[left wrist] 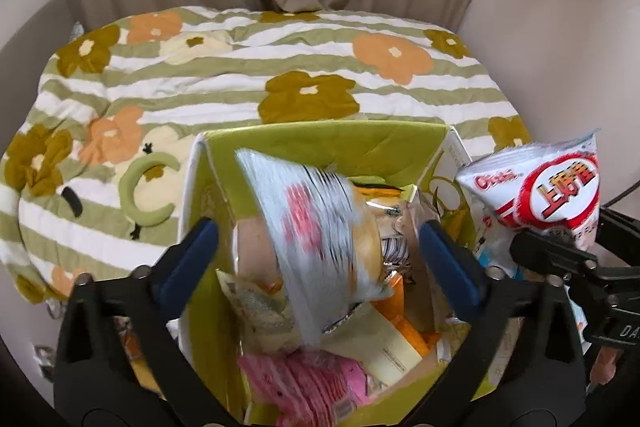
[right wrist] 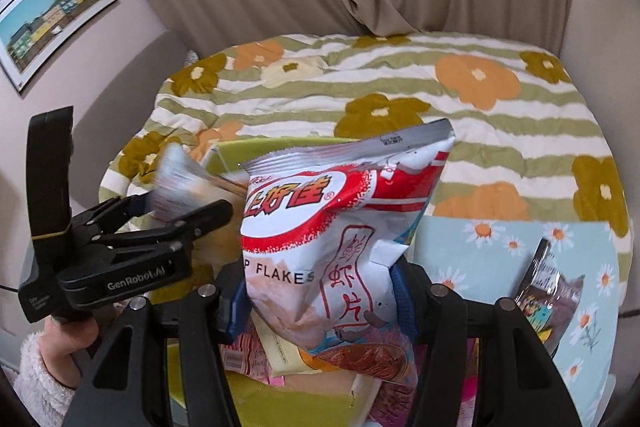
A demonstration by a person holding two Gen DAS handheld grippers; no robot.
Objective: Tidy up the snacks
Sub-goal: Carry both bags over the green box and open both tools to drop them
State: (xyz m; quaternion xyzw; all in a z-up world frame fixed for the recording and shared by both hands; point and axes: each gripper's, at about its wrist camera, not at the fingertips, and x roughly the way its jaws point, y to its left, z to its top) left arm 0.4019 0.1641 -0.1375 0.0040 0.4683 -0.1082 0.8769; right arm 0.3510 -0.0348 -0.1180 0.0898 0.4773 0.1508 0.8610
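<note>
Left gripper (left wrist: 318, 259): jaws spread wide and pressing on nothing. A blurred white snack bag (left wrist: 320, 227) sits between the blue pads (left wrist: 192, 259) without touching them; it looks to be dropping free.
Right gripper (right wrist: 316, 303): closed on the lower part of a white-and-red shrimp chip bag (right wrist: 344, 223), which stands up ahead of its fingers.
Where the snacks are: the blurred bag is just ahead of the left gripper, over the open green box (left wrist: 324, 141). The chip bag is held above the same box, off to the left gripper's right. More packets already lie in the box below both tools, among them a pink packet (left wrist: 312, 383).
Handling, judged: the chip bag looks puffed with air, so very light, soft and easily crushed, with brittle chips inside. Its film is glossy and probably slippery.
Where to take hold, judged: a flat crimped seam at either end gives the safest pinch. The present grip is on the soft body, so light pressure suits it.
Materials and shapes: the bags are shiny, crinkled plastic film with serrated sealed edges. The box is straight-walled, with a green cloth-like lining and white rims.
Surroundings: a quilted blanket (left wrist: 240, 83) with green stripes and flower patches lies beyond the box. A second, light blue daisy-print box (right wrist: 500, 251) stands to the right gripper's right.
</note>
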